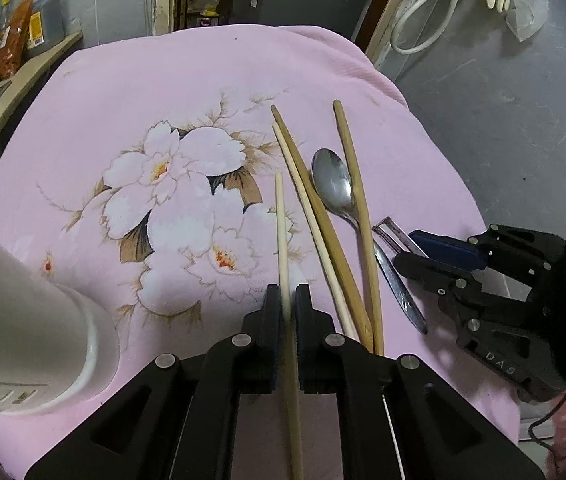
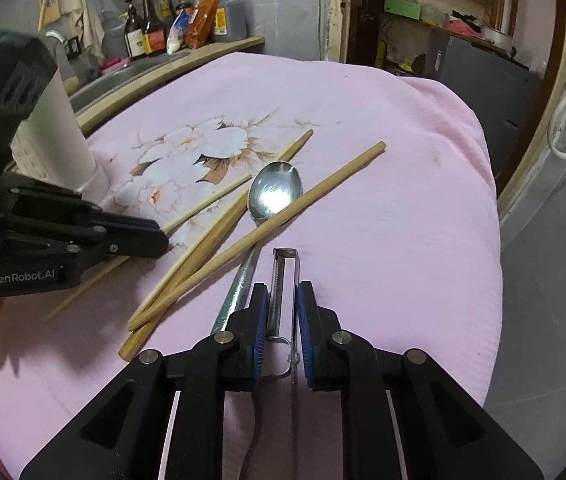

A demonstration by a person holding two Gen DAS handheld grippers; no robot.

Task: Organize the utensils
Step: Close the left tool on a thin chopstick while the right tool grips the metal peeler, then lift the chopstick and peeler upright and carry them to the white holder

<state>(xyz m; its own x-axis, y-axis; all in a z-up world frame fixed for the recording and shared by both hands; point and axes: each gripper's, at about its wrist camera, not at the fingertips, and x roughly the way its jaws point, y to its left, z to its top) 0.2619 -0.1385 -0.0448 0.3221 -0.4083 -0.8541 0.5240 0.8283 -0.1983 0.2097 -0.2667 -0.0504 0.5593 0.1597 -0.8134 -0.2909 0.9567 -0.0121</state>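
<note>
The left gripper is clamped on a pale chopstick, which runs up from between its 2 dark pads and lies along the pink floral cloth covering the table. Just to the right of it lie 3 more chopsticks: a pale one touching a darker brown one along most of their length, and another brown one that crosses over the neck of a metal spoon. The spoon lies bowl up between the brown chopsticks, its handle running down and right toward the right gripper. The right gripper has its blue-padded jaws closed on a metal peeler, whose squared head sticks out ahead of the fingertips just beside the spoon handle; in the right wrist view the pads press on the peeler's 2 sides. Whether the peeler rests on the cloth or is lifted off it cannot be told. A tall white cylindrical holder with slotted sides stands on the cloth at the left edge, near the left gripper and well apart from the spoon. Sauce bottles line a shelf behind the table.
</note>
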